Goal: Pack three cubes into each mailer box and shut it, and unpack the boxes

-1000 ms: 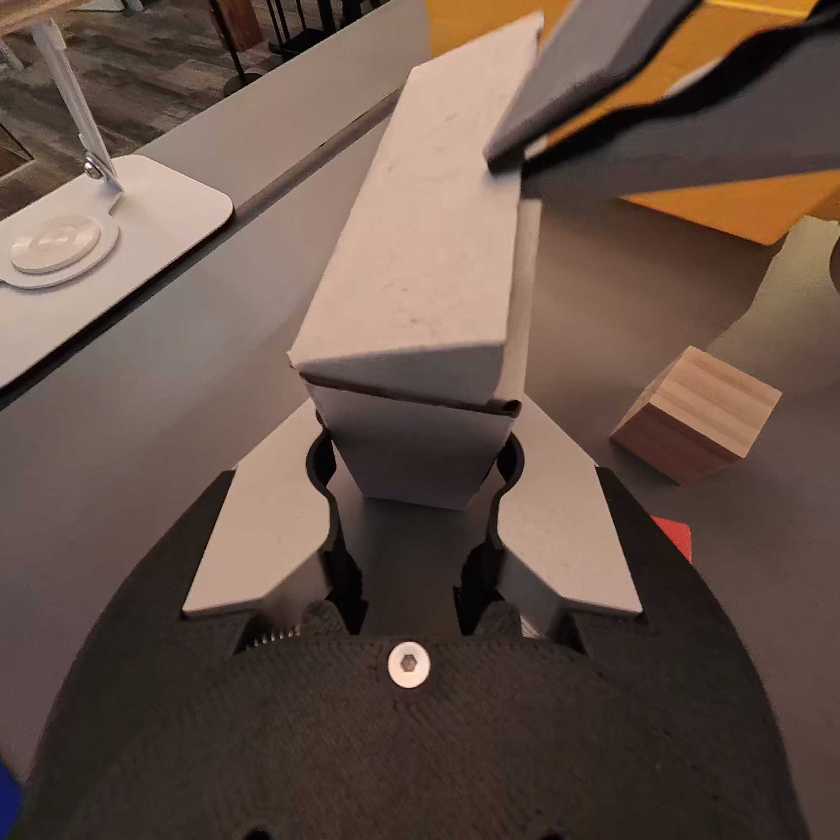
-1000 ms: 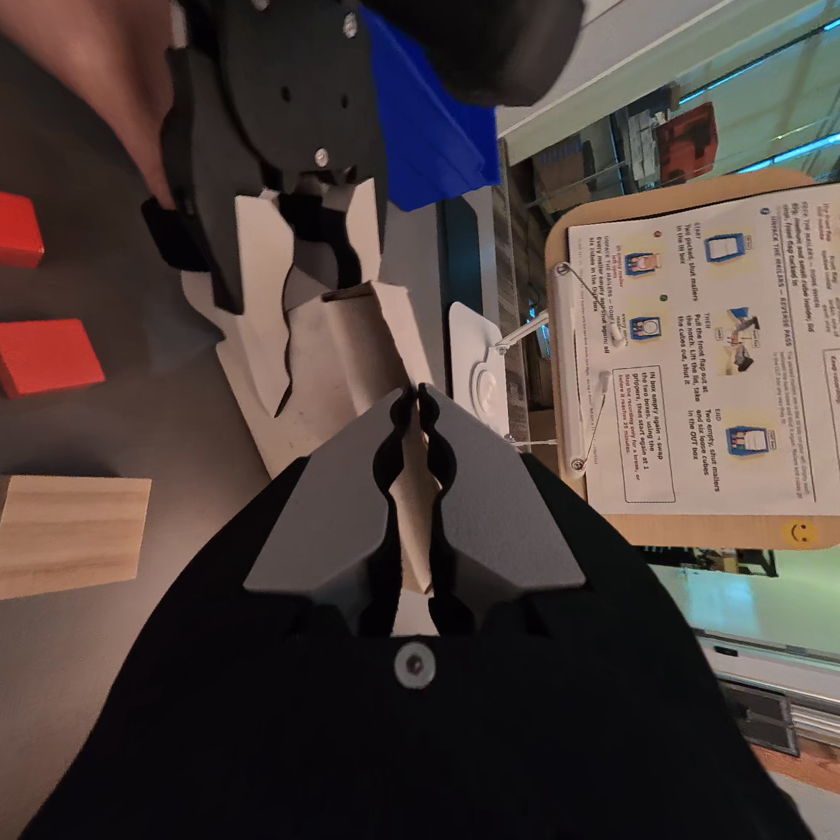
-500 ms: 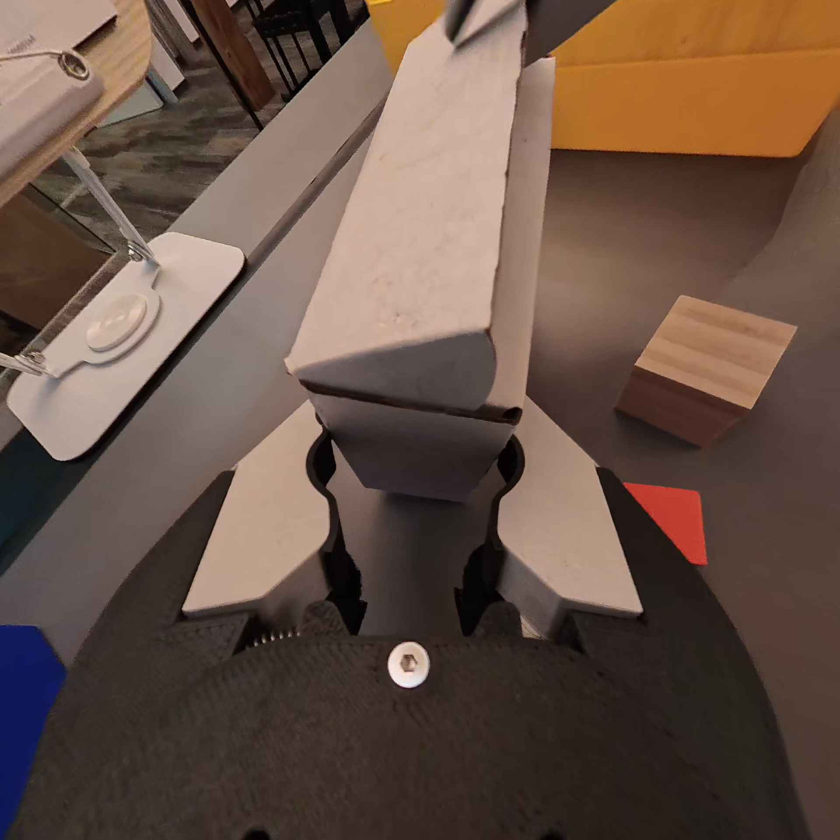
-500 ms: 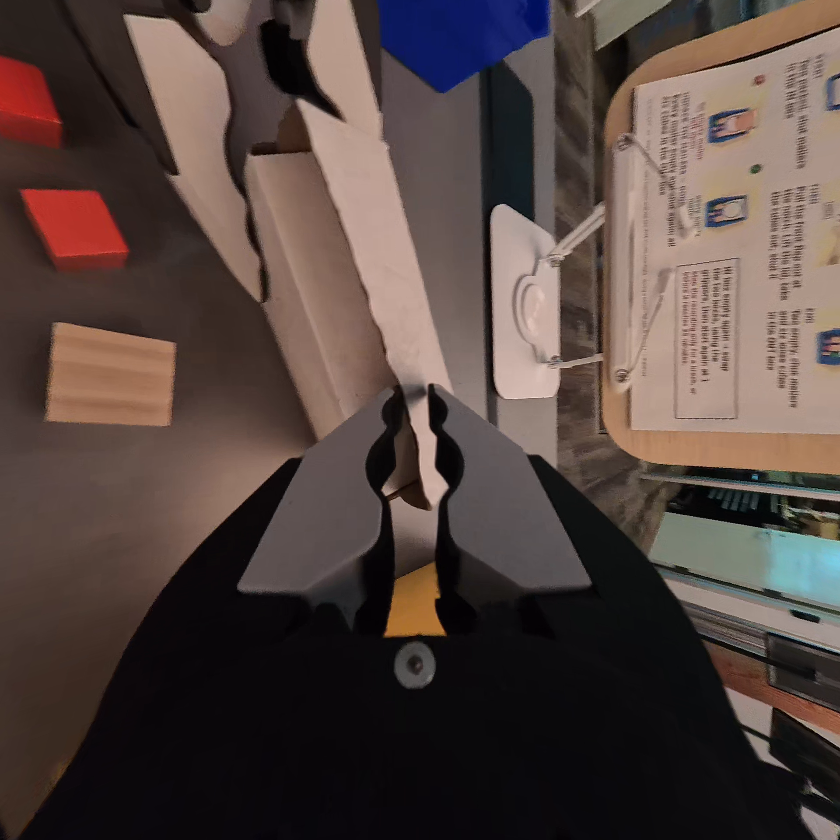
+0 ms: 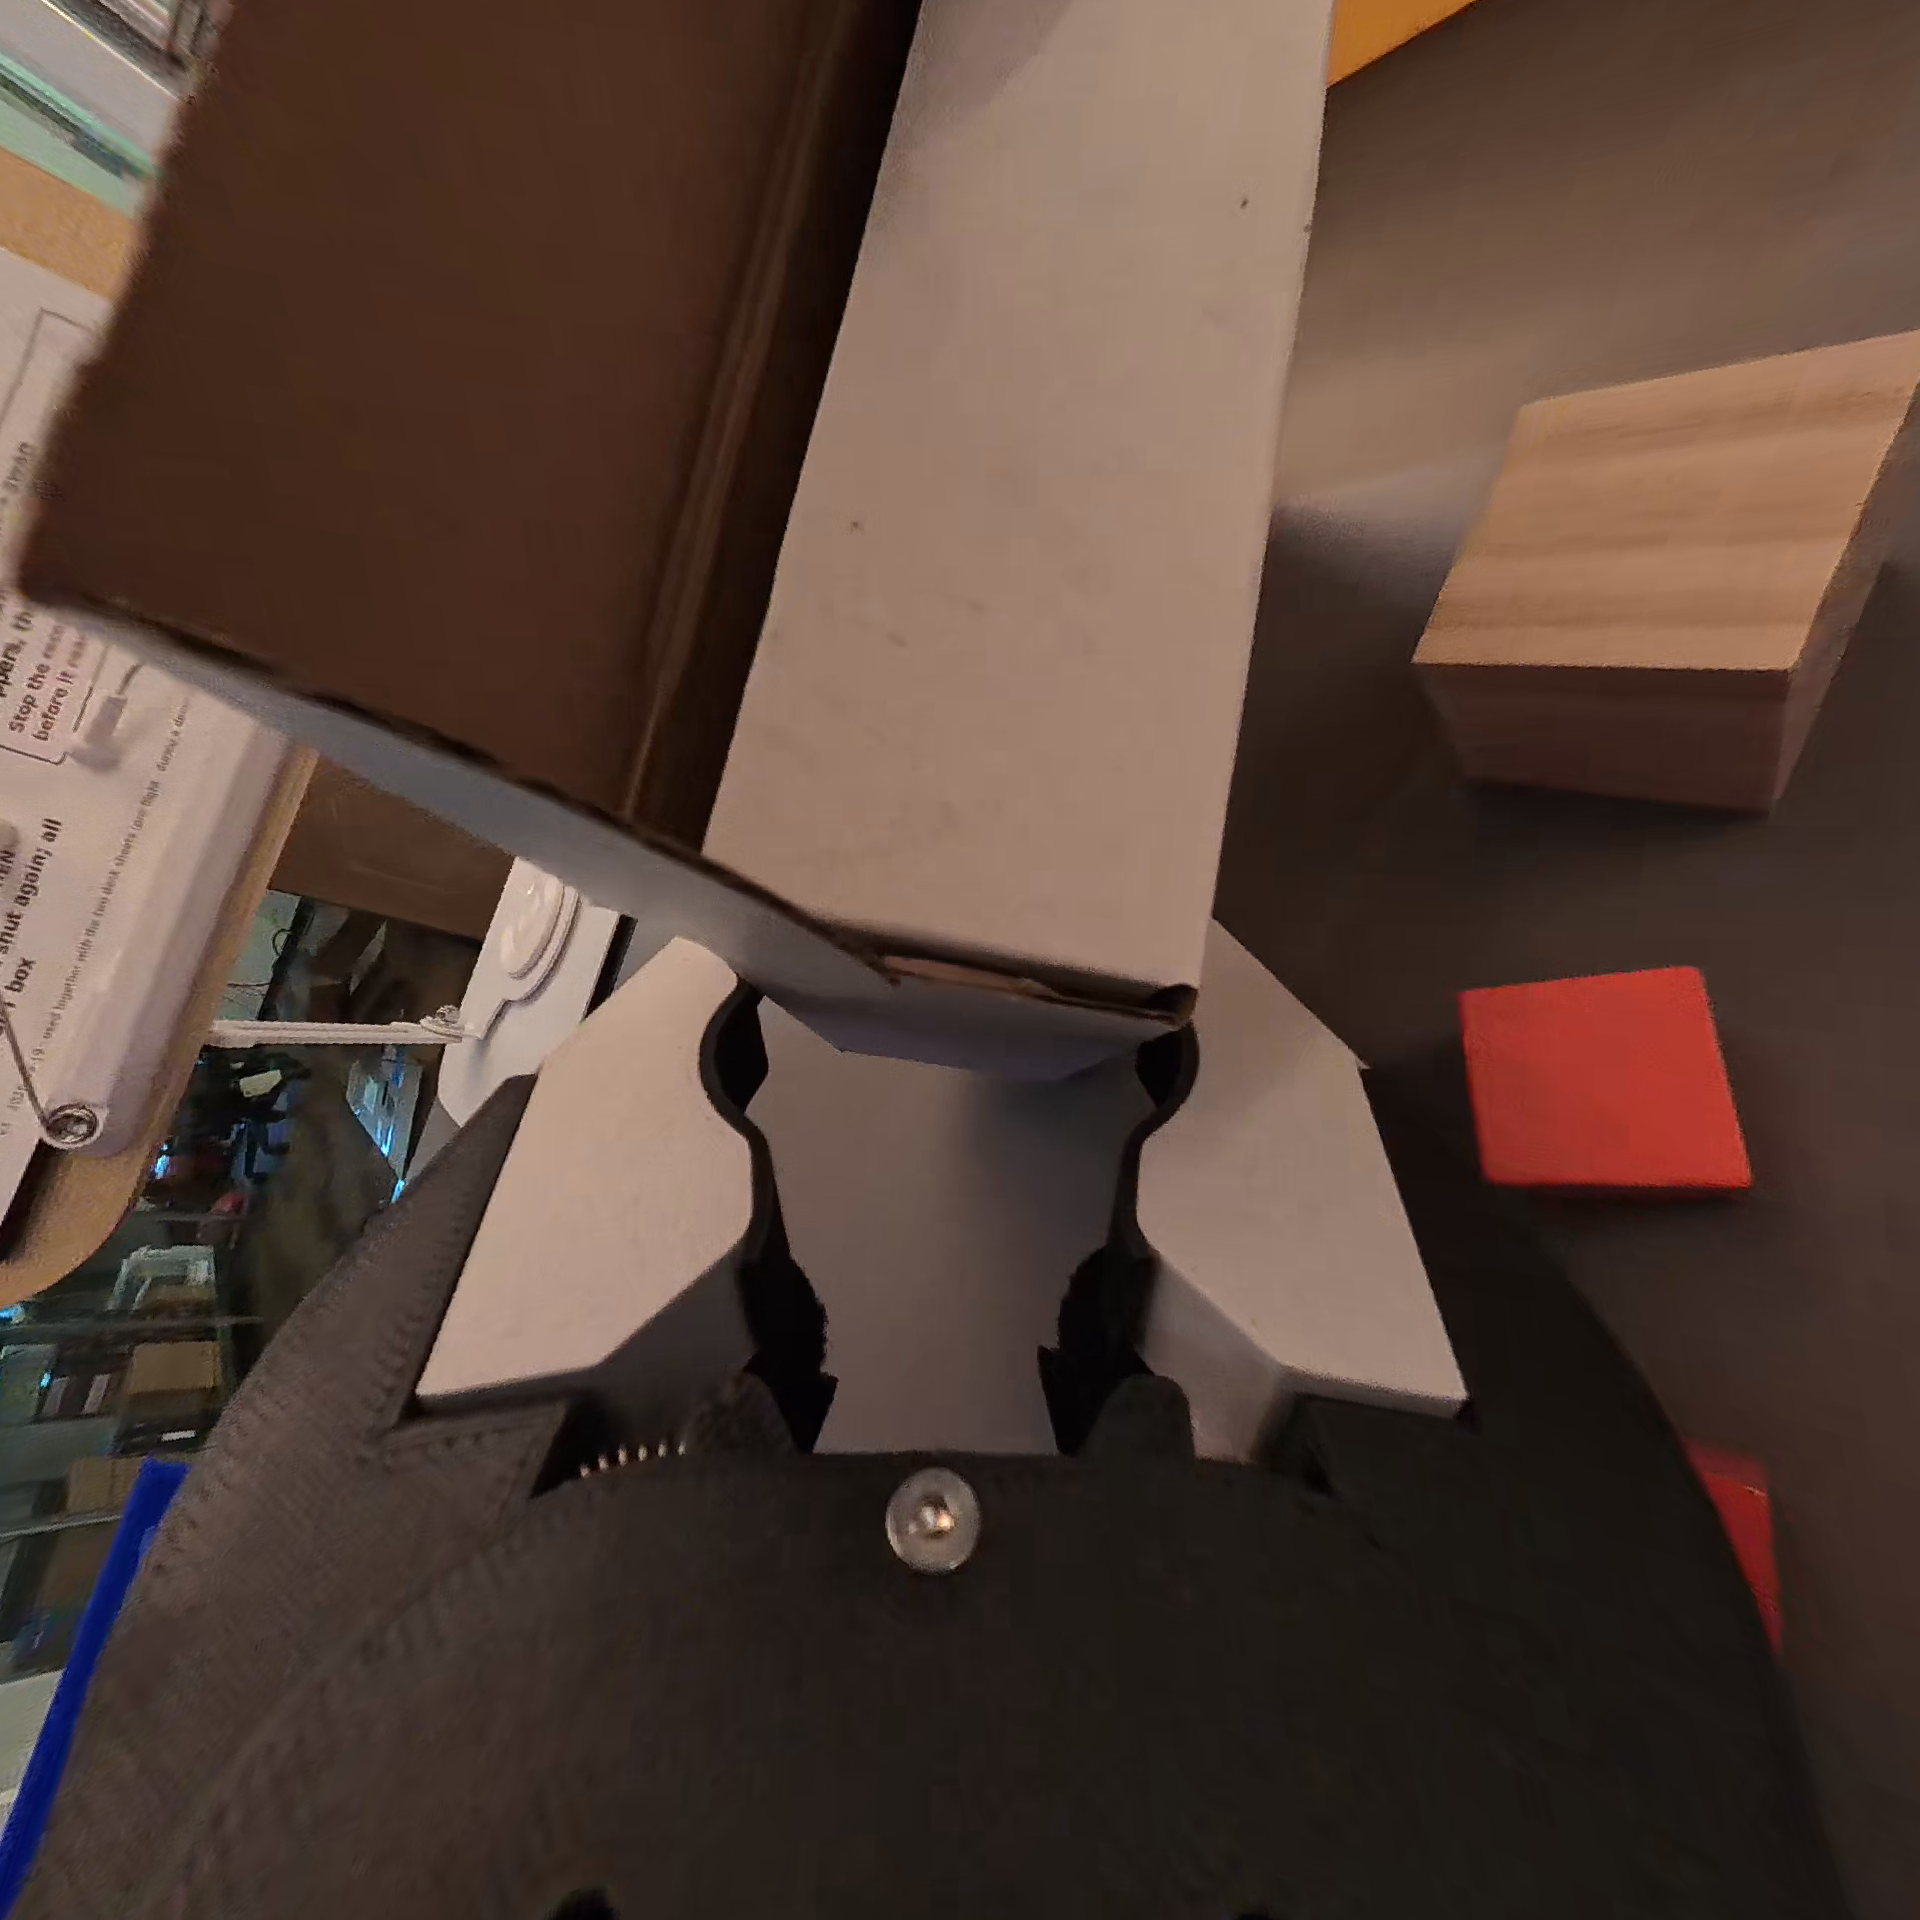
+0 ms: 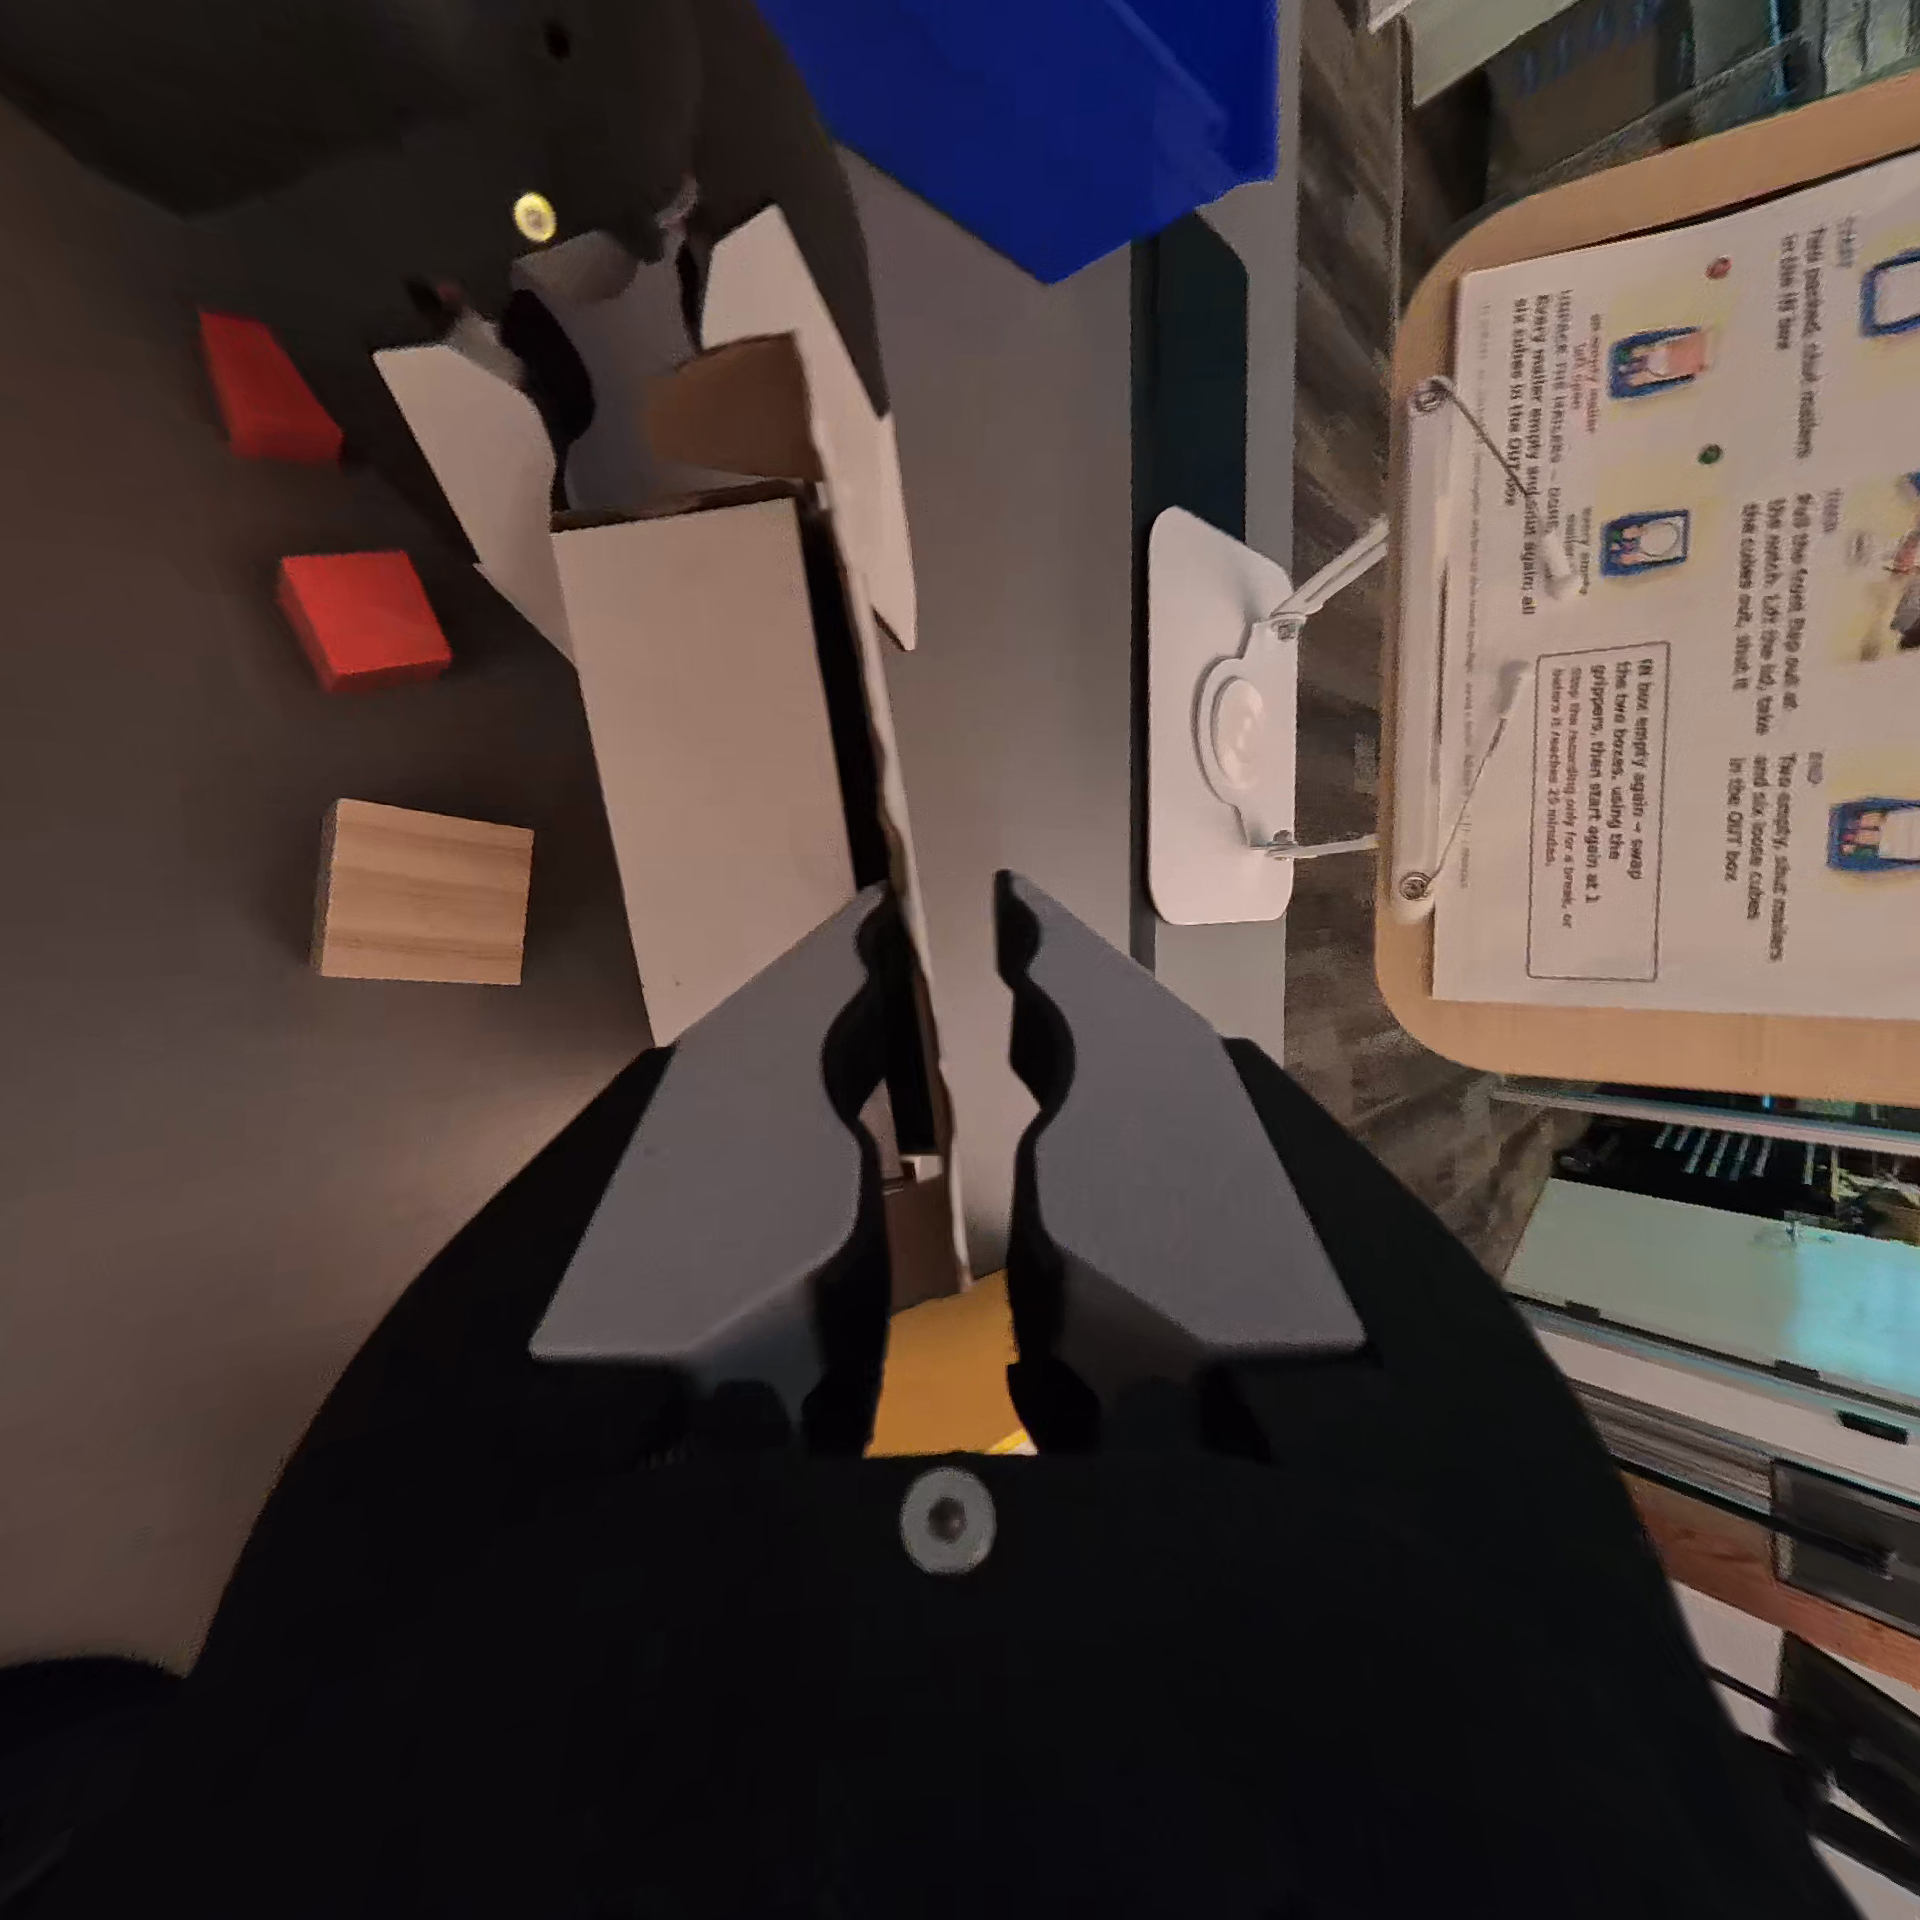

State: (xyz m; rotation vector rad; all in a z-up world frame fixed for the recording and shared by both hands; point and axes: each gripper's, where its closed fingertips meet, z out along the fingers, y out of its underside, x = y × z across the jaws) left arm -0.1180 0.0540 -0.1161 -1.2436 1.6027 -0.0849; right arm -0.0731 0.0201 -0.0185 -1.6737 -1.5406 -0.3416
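White cardboard fills both views: the mailer box [image 5: 997, 582] lies on the grey counter [image 6: 260, 1195], its lid [image 5: 416, 395] swung up so the brown inner face shows. The left claw [image 5: 951, 1049] has its jaws spread about the width of the box's near end, which sits between them; whether they truly press it or only bracket it I cannot tell. The right claw [image 6: 940, 914] is parted by a modest gap, with the thin edge of the raised lid [image 6: 904, 883] running between its jaws and lying against the left jaw, so it seems to guide the lid rather than pinch it.

Three cubes lie loose on the counter beside the box: one wooden cube [image 6: 421, 894] and two red cubes [image 6: 364, 618], [image 6: 265, 384]. That suggests this box is either freshly emptied or not yet filled; which pass this is cannot be read from the layout alone. Either way the lid is not shut.

The box's interior is hidden, so I cannot say whether anything is inside. A blue bin [image 6: 1049, 114] and a yellow bin [image 6: 940, 1361] are cut off. A second mailer is not in view. The right wrist view is smeared by motion, and the instruction sheet on its stand [image 6: 1662, 582] sits beyond the counter's edge.
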